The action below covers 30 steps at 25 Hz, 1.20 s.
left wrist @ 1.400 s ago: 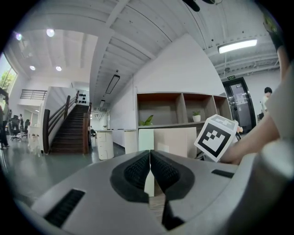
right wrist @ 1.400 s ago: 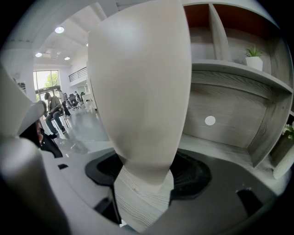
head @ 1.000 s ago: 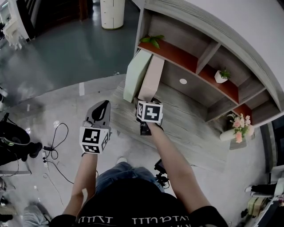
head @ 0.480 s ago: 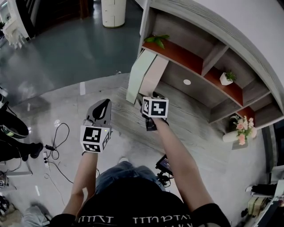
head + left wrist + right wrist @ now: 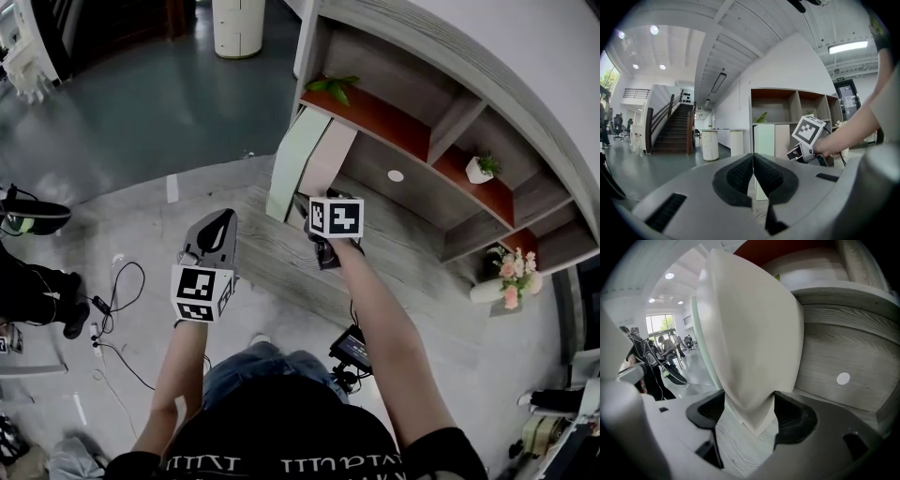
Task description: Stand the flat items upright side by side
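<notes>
Head view, beige panel (image 5: 328, 157), wood-grain platform (image 5: 405, 264), shelving (image 5: 452, 118)

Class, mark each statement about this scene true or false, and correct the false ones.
1. The right gripper grips the beige board. True.
2. The left gripper has its jaws wide apart. False: its jaws are together with nothing between them.
3. The green board stands upright right beside the beige board. True.
4. The pink flowers stand between the two boards. False: they stand far off, at the other end of the shelf unit.
5. A small white plant pot sits in a shelf compartment. True.
</notes>
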Motion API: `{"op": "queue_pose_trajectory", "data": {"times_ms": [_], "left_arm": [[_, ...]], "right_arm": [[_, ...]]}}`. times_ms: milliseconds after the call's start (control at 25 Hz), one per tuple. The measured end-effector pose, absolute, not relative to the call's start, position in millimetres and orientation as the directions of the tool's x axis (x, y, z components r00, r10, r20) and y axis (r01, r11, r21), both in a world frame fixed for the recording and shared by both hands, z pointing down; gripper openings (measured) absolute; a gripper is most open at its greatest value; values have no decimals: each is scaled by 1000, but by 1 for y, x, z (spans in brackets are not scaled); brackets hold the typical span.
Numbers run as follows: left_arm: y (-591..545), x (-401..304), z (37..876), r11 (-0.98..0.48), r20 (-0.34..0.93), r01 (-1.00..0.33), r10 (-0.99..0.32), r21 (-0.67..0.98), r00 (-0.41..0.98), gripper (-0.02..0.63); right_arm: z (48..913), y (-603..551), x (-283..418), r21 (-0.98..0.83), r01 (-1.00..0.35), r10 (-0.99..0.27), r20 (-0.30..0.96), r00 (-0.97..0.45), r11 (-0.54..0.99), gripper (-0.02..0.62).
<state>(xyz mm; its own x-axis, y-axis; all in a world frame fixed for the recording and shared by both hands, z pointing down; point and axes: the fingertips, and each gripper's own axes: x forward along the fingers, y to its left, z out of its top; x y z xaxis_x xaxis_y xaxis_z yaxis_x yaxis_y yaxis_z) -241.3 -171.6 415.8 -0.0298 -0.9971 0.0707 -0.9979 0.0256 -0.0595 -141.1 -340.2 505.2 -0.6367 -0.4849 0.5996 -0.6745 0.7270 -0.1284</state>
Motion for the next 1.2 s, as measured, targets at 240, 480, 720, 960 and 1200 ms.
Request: {"op": "queue_pose_trajectory", "data": {"times_ms": [240,480,720,960,1200], "left_arm": [[-173,-242,413,18,66,-998,-998,-56,-22,14],[-175,-238,408,-9,63,-998,-998,-67,5,14],[-179,-230,398,-31,45,-997,-999,-73,28,14],[-180,-217,389,-27,27,-996,-999,-83,25,14],[-182,-200,380,0,14,-997,-1000,-74,-1,14]], "right_arm": [[505,-339,-139,-130,-661,-461,618,-637,739,342],[491,-331,-134,-145,-629,-428,615,-662,764,354],[477,-323,-122,-234,-618,-379,615,-692,750,365],[454,-316,-103,-236,-595,-384,574,-723,768,365],[434,-306,-84,-217,-542,-369,529,-764,812,364]]}}
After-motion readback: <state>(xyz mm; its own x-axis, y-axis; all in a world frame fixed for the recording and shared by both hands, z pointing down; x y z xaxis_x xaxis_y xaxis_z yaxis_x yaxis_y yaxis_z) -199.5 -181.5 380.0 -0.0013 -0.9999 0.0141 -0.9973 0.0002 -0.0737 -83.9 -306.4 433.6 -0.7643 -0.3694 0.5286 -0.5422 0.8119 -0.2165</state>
